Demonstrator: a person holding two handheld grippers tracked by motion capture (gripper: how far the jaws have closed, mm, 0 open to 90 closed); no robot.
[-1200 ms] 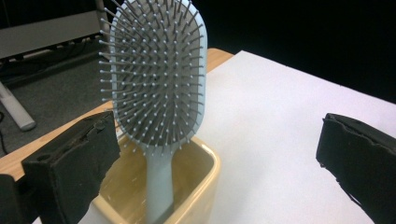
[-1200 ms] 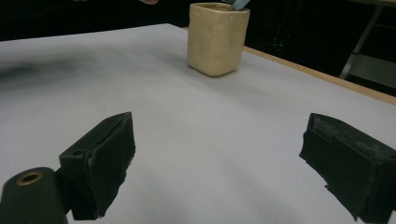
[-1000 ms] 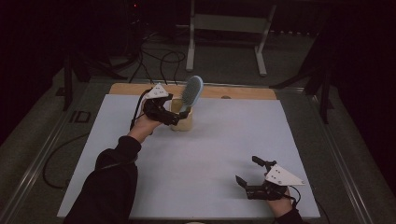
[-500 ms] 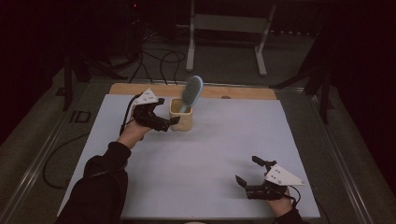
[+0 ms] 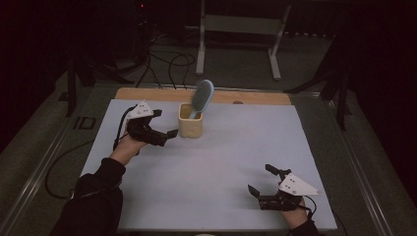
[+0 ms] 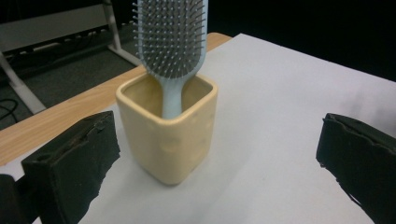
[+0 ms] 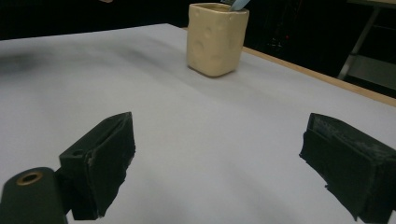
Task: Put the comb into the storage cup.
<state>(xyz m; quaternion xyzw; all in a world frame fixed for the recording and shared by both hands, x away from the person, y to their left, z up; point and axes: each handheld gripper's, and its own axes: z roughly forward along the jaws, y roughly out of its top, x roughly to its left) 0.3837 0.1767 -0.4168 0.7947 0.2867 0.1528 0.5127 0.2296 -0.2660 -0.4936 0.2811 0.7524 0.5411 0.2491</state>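
Observation:
A pale yellow square cup (image 5: 191, 128) stands near the table's far edge, and a light blue hairbrush (image 5: 202, 95) stands in it handle down with its bristled head leaning out above the rim. My left gripper (image 5: 164, 124) is open just left of the cup and apart from it. In the left gripper view the cup (image 6: 168, 135) and brush (image 6: 170, 35) sit a little beyond the wide-apart jaws of that gripper (image 6: 219, 158). My right gripper (image 5: 259, 179) rests open near the front right, holding nothing. Its view shows the cup (image 7: 217, 39) far off past the gripper (image 7: 219, 163).
A white sheet (image 5: 221, 157) covers the table, with a wooden strip (image 5: 147, 93) along the far edge. Cables trail from each gripper, and more lie on the dark floor beyond, beside a metal stand (image 5: 236, 29).
My left gripper has drawn back to the left, away from the cup and brush, with its jaws open. The right gripper has stayed put.

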